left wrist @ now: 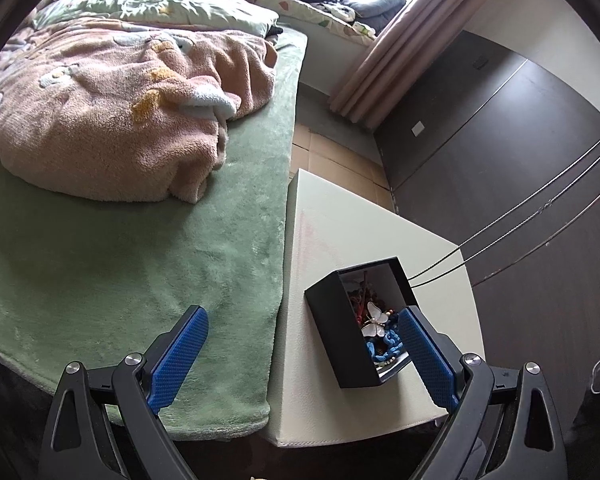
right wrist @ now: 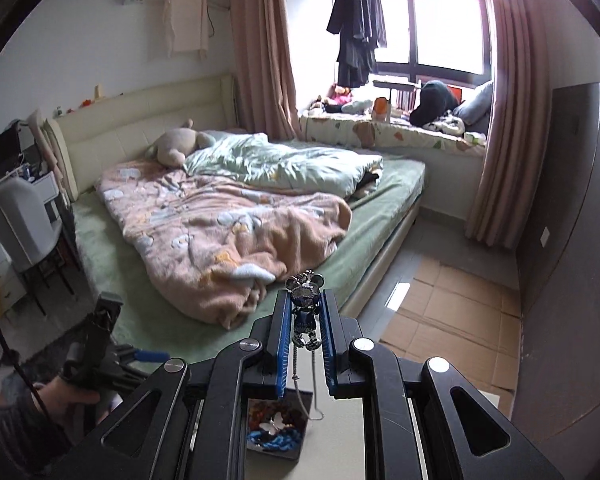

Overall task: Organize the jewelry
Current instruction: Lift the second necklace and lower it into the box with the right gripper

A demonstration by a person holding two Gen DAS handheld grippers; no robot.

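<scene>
The right gripper is clenched on a mouse-figure pendant, its chain stretching up from the black jewelry box on the white table, while the left gripper hangs released, so the necklace is lifted out, not yet placed.

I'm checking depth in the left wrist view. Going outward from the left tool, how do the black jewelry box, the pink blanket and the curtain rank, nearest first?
1. Black jewelry box, on the pale table, touching the left tool's right finger in the picture.
2. Pink blanket, bunched on the bed, upper left.
3. Curtain, by the window, upper right.
</scene>
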